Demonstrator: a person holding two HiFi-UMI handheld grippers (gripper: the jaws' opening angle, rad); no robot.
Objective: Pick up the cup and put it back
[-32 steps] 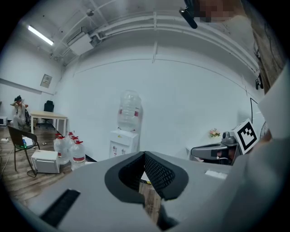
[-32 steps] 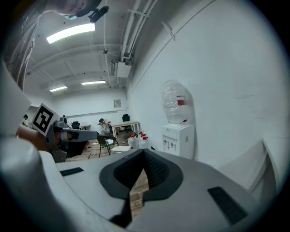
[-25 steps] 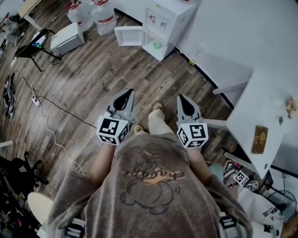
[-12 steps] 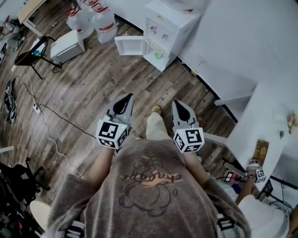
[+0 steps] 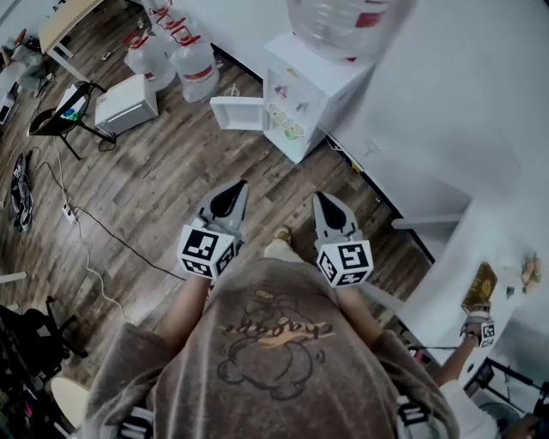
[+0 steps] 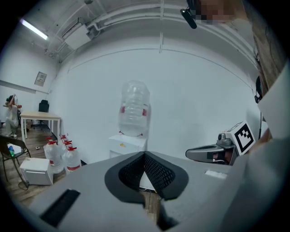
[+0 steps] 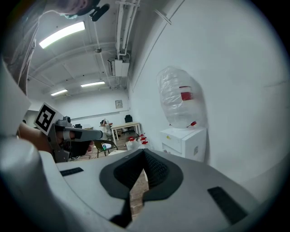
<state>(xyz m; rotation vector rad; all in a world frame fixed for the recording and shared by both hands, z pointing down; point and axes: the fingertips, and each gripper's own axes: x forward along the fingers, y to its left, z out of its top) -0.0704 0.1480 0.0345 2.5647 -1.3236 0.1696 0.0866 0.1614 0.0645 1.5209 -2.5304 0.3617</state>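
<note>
Nothing of the task looks done yet, by my reading: neither gripper carries anything, and both the pick-up and the put-back remain.

At the floor's (image 5: 163, 163) far left edge stands a chair (image 5: 58, 111), with a white box (image 5: 126, 101) just beside it and full jugs (image 5: 176, 51) near the far wall. The left gripper (image 5: 236, 189) is held out over the middle of the floor with its jaws pressed together on nothing; its own view shows the ribbed pads meeting, with only floor boards below them. Ahead, against the far wall, is a white dispenser (image 5: 313, 81) with a clear bottle (image 5: 343, 26) on top and its small door swung open to the left. The right gripper (image 5: 323, 202) is level with the left one, well apart from the dispenser, its jaws likewise closed and empty. A table (image 5: 480, 249) fills the right edge.

The cup cannot be made out in any view, so its look cannot be told. It probably waits at the dispenser's front, which both grippers face.
</note>
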